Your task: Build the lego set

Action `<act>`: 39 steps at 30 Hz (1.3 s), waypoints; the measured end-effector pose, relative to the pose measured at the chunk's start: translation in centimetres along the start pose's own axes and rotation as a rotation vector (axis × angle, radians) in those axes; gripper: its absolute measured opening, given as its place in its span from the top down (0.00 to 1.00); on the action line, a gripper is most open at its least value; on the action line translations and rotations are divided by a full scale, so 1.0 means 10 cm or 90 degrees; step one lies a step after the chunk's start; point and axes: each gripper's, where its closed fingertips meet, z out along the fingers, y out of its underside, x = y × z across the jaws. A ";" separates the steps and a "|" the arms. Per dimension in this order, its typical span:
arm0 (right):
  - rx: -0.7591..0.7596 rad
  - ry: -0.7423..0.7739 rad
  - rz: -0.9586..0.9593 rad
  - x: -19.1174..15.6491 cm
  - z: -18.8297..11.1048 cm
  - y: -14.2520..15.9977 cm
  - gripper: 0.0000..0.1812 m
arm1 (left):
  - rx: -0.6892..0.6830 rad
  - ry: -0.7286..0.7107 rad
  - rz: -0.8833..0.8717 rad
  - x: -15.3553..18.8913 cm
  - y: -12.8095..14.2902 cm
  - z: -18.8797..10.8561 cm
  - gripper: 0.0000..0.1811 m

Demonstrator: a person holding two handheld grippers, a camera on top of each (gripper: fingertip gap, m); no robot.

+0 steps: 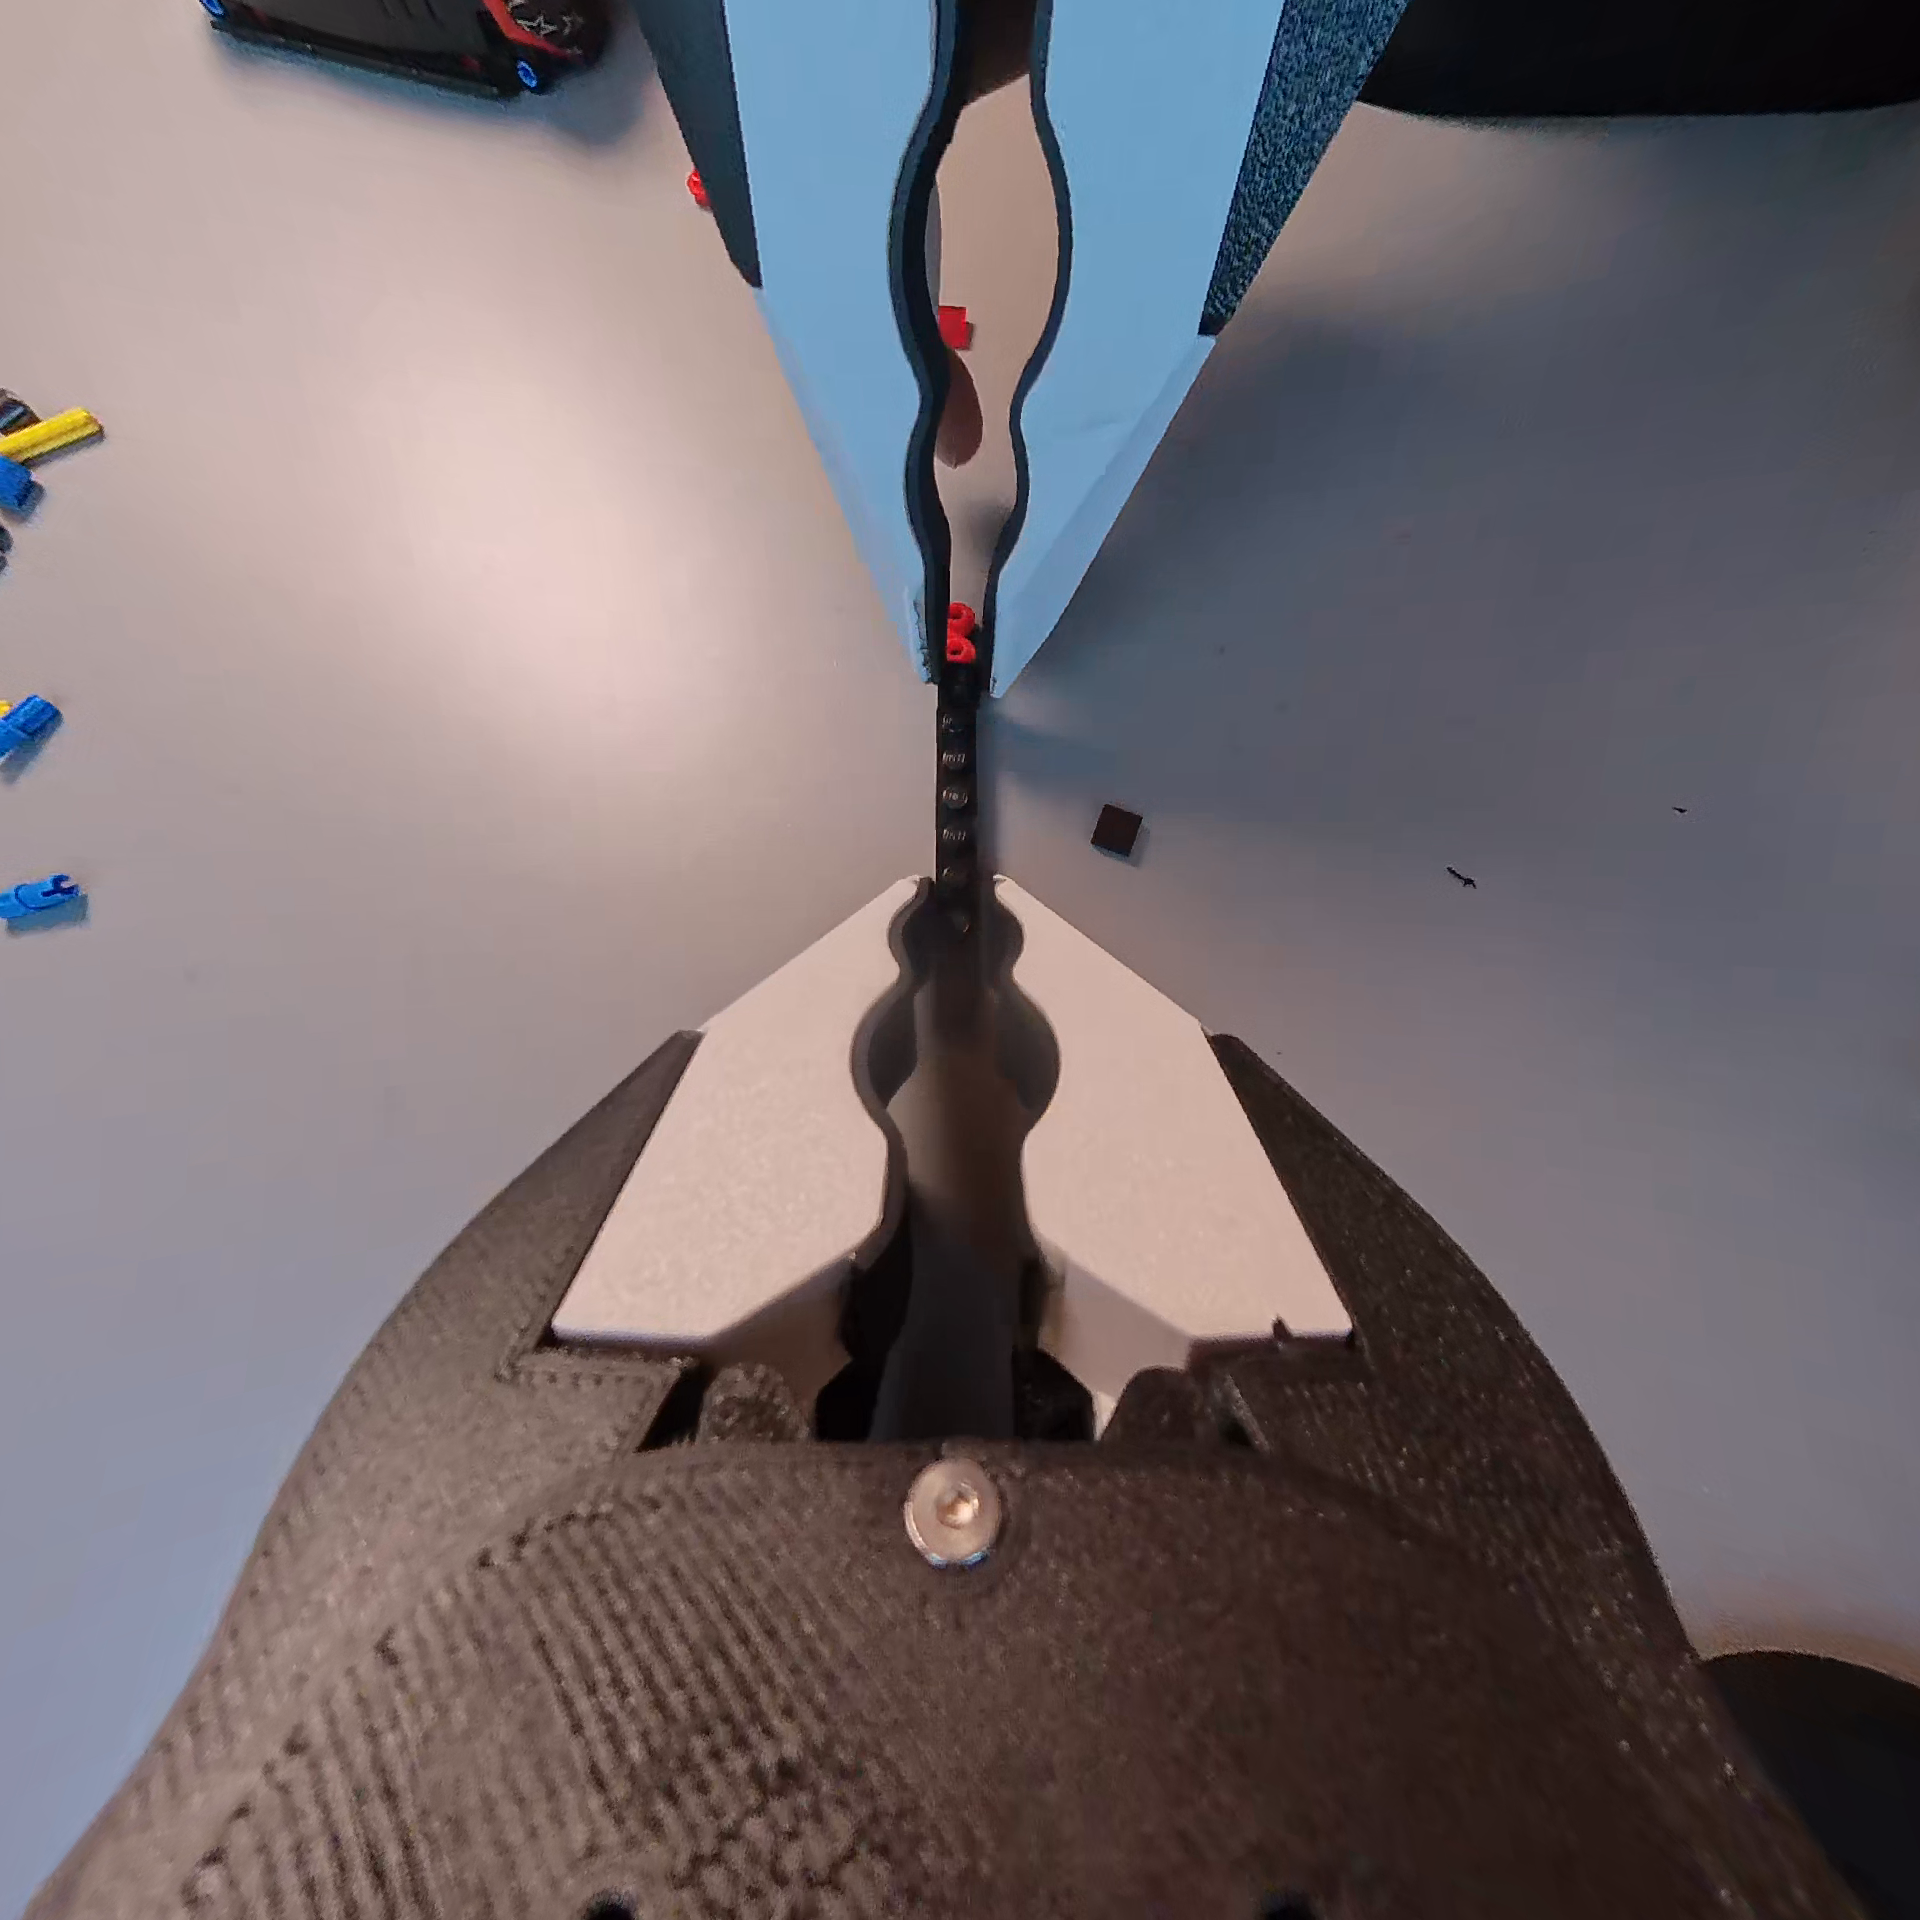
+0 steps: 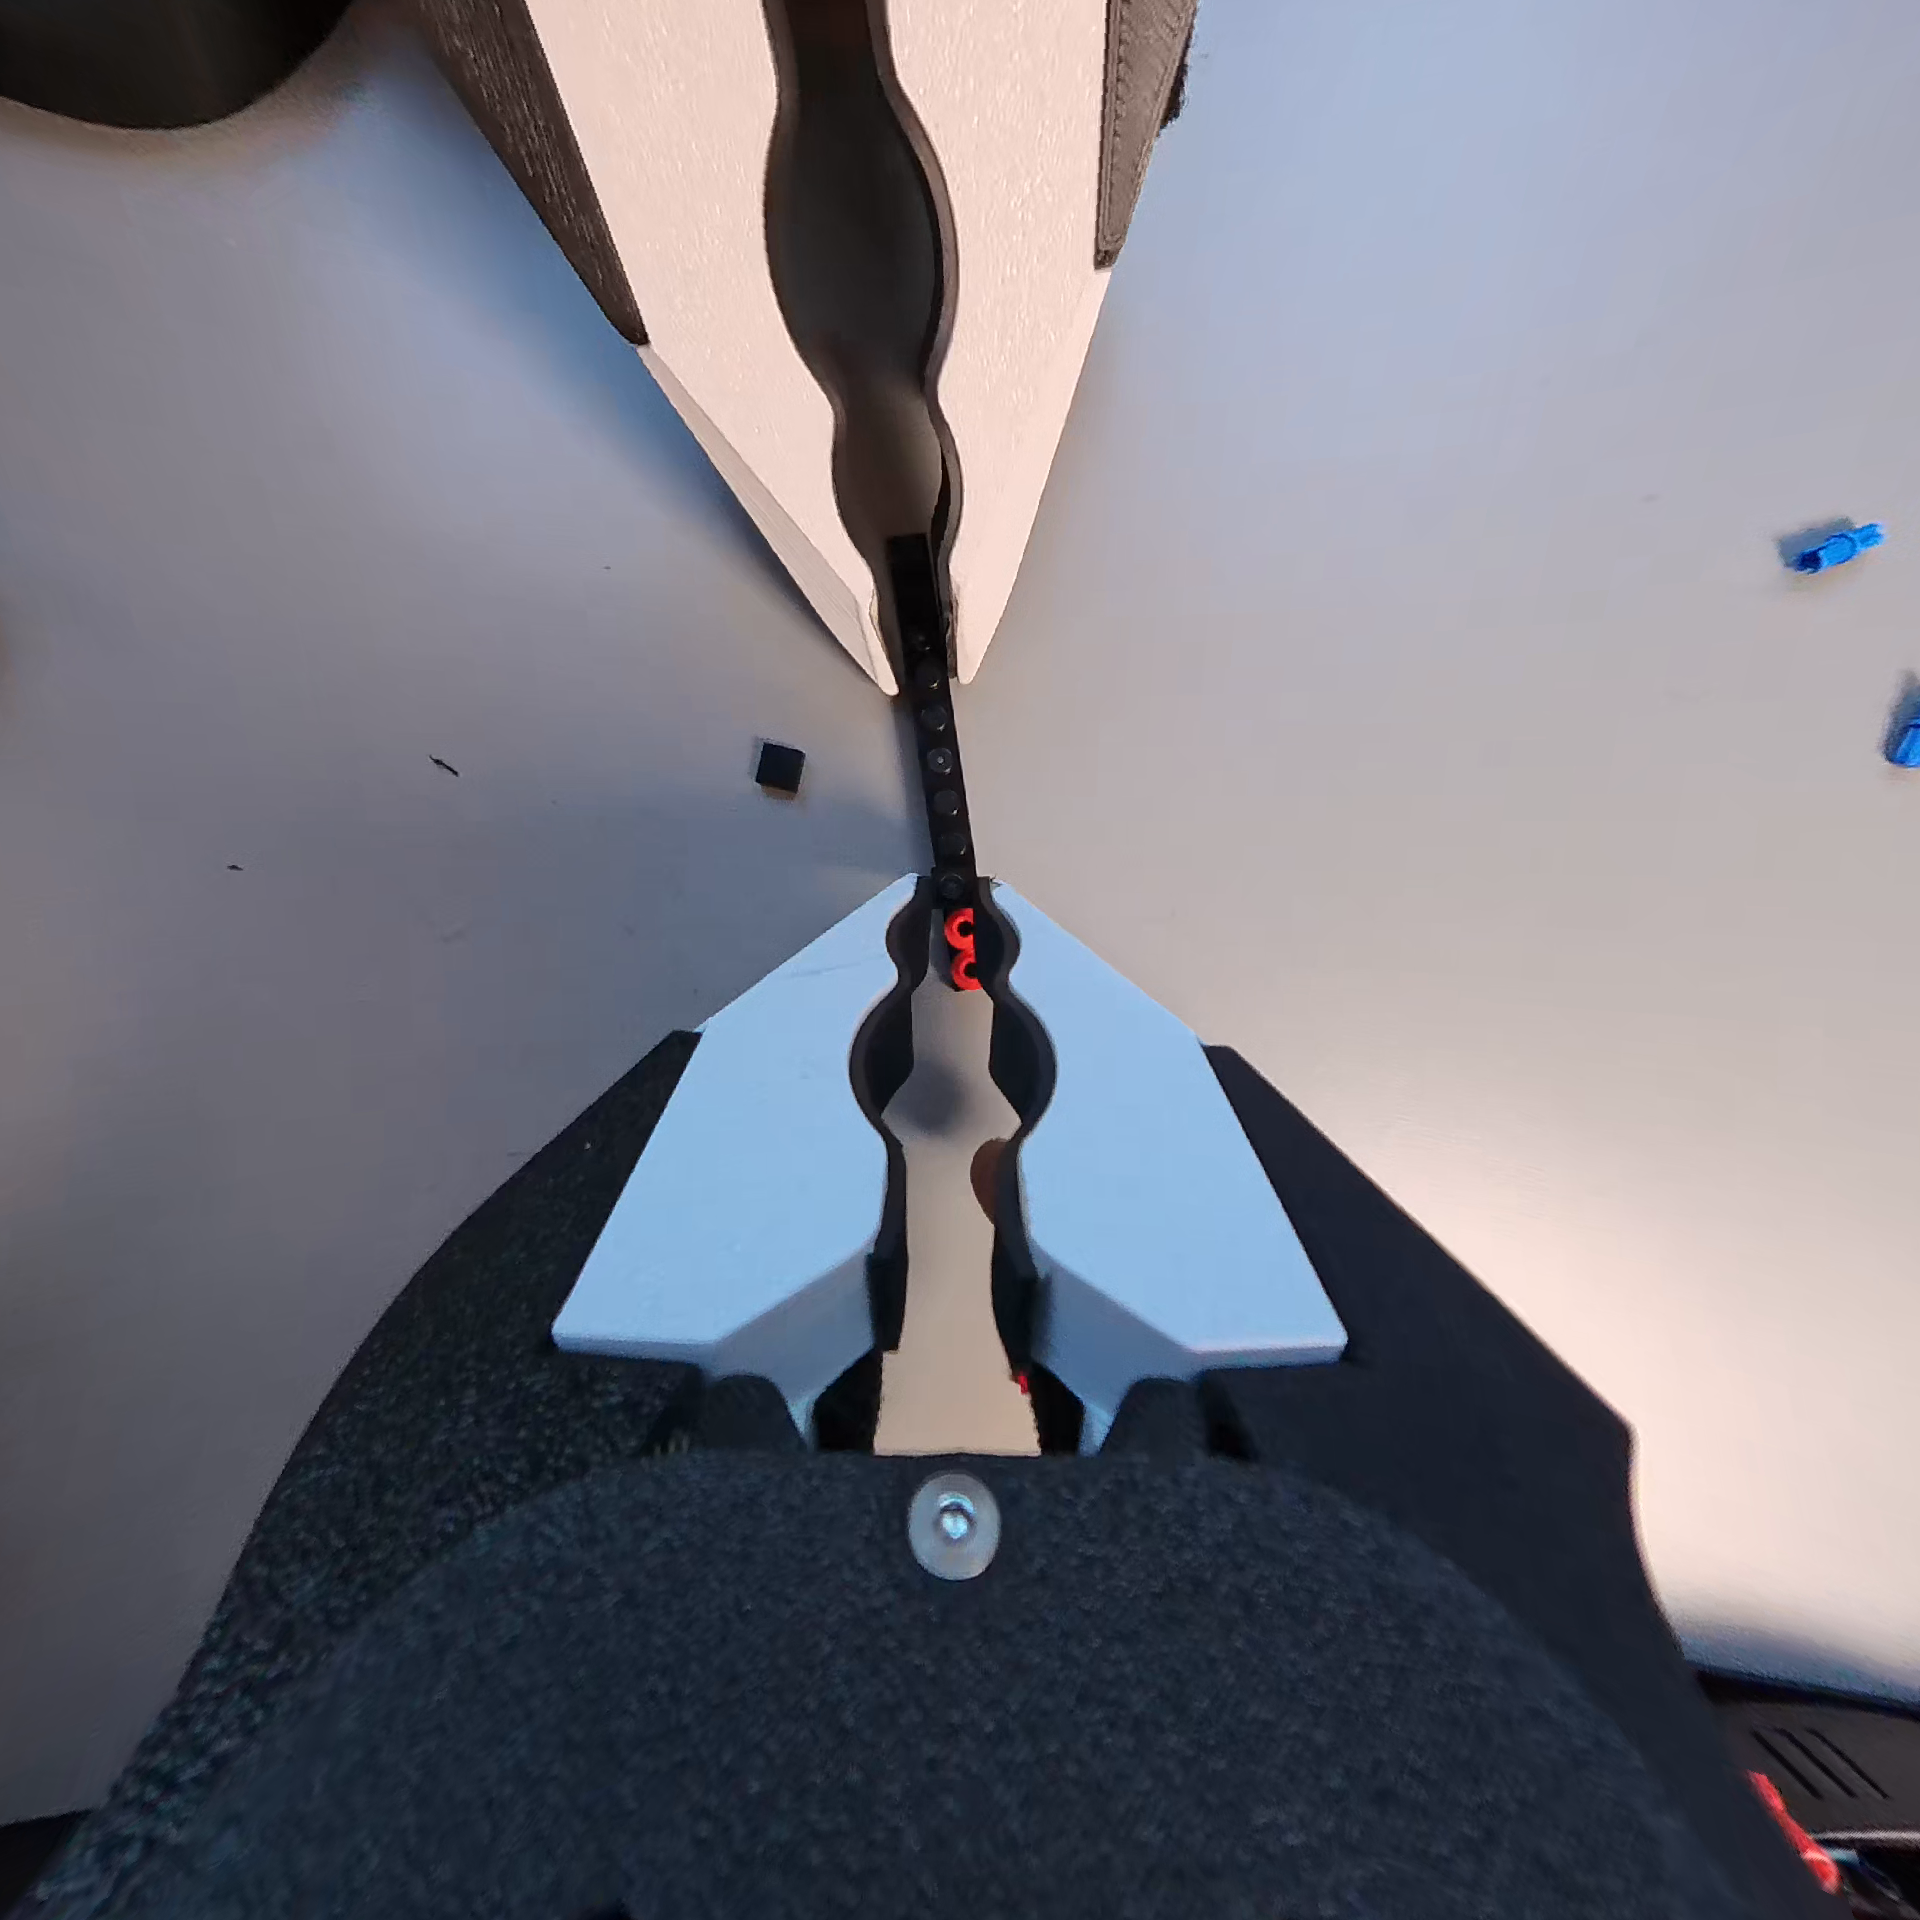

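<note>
Far left on the bench [image 1: 416, 623] lie loose blue pegs [image 1: 42, 899] and a yellow rod [image 1: 57, 431], with a partly built black and red model [image 1: 416, 42] at the far left corner; none of these is touched. In the middle is the thing that matters: a long black studded strip [image 1: 956, 800], held clear above the bench with its long axis running straight from one gripper to the other. The left gripper [image 1: 956, 894] has its jaws clenched on the near end of the strip in the left wrist view, and the strip runs on inside them. The right gripper [image 2: 951, 894] faces it head on, its jaws clenched on the opposite end, where a small red piece [image 2: 961, 945] sits at that tip. So each gripper holds one end, the bare run of studs lies between them, and the red piece is at the right gripper's end only. My guess is that any pressing or seating must go along or across this shared axis, with the left holding steady. A small black square tile [image 1: 1117, 829] lies on the bench just right of the strip, apart from it.
</note>
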 end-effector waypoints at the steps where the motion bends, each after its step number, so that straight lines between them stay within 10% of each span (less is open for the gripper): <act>1: -0.005 0.001 -0.006 0.00 0.00 0.00 0.97 | 0.000 0.000 0.000 0.00 0.00 0.00 0.97; 28: -0.123 -0.051 -0.110 0.00 0.06 0.05 0.97 | -0.001 0.004 0.007 0.00 -0.01 0.01 0.97; 39: -0.030 -0.028 -0.046 -0.02 -0.04 0.02 0.88 | -0.003 0.002 0.006 0.00 -0.01 0.01 0.97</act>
